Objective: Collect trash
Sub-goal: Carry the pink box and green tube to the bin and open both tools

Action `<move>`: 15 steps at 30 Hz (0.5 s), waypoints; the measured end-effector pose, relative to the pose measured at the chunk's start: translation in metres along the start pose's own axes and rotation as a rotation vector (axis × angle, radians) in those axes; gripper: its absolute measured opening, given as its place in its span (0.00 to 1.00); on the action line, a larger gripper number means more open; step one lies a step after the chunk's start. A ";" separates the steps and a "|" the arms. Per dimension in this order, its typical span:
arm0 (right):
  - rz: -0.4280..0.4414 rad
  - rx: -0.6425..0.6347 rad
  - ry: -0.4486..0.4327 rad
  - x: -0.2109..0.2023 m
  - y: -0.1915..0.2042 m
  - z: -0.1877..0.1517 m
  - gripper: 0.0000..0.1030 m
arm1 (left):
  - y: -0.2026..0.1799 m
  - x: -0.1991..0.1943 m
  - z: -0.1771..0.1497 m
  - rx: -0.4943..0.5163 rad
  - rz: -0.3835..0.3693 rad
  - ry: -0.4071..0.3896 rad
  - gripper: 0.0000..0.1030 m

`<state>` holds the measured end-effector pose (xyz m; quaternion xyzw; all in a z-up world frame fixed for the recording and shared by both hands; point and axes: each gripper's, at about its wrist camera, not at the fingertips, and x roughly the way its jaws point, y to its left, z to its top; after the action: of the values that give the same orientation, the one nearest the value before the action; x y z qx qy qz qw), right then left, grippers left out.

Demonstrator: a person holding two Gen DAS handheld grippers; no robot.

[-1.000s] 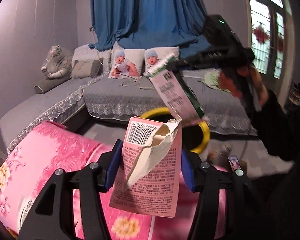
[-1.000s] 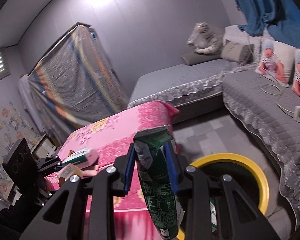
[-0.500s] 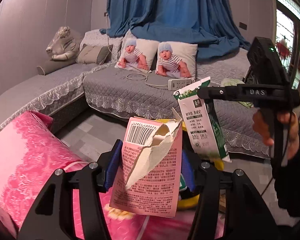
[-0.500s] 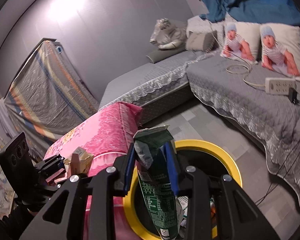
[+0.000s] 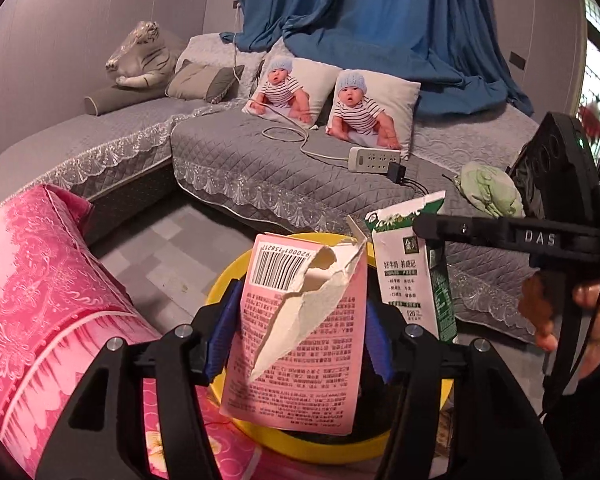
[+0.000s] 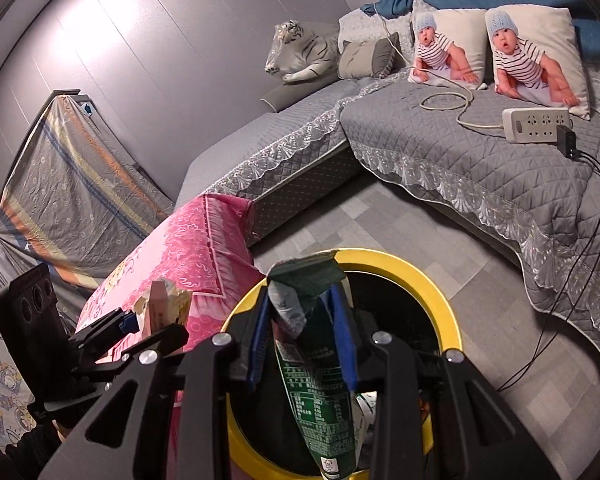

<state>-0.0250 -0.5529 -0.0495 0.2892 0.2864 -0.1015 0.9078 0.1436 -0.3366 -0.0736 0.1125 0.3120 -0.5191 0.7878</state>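
While the left gripper (image 5: 296, 336) is opening around a torn pink paper carton (image 5: 300, 344), a green milk carton (image 6: 320, 380) is being pinched by the right gripper (image 6: 304, 344) over the yellow-rimmed round bin (image 6: 440, 300); release is being called for next

Two cartons: one pink (image 5: 300, 344), one green (image 6: 320, 380). One yellow-rimmed bin (image 6: 432, 284), two baby-print pillows (image 5: 288, 92) (side by side), and one plush tiger (image 5: 140, 56). One power strip (image 5: 374, 159) lies on the sofa.

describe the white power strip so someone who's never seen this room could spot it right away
Find the grey quilted sofa under the blue curtain. On its seat, just in front of the two baby-print pillows, lies the power strip. It is the only flat white bar there, with a black plug at one end.
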 end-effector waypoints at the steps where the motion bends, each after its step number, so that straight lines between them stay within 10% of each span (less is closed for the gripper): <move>1: -0.002 0.003 0.001 0.001 -0.001 0.000 0.28 | 0.000 0.001 0.000 -0.005 -0.003 0.000 0.54; 5: -0.025 0.016 -0.007 0.000 -0.003 0.001 0.29 | -0.001 0.002 0.001 -0.018 0.004 -0.009 0.60; 9: -0.066 0.066 -0.047 -0.007 -0.013 0.004 0.63 | 0.008 -0.009 -0.001 -0.083 0.022 -0.058 0.86; 15: -0.088 0.101 -0.095 -0.023 -0.025 0.004 0.63 | 0.030 -0.039 -0.004 -0.205 0.114 -0.150 0.91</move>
<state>-0.0504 -0.5750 -0.0447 0.3167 0.2500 -0.1691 0.8992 0.1580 -0.2924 -0.0578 0.0099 0.2967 -0.4458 0.8445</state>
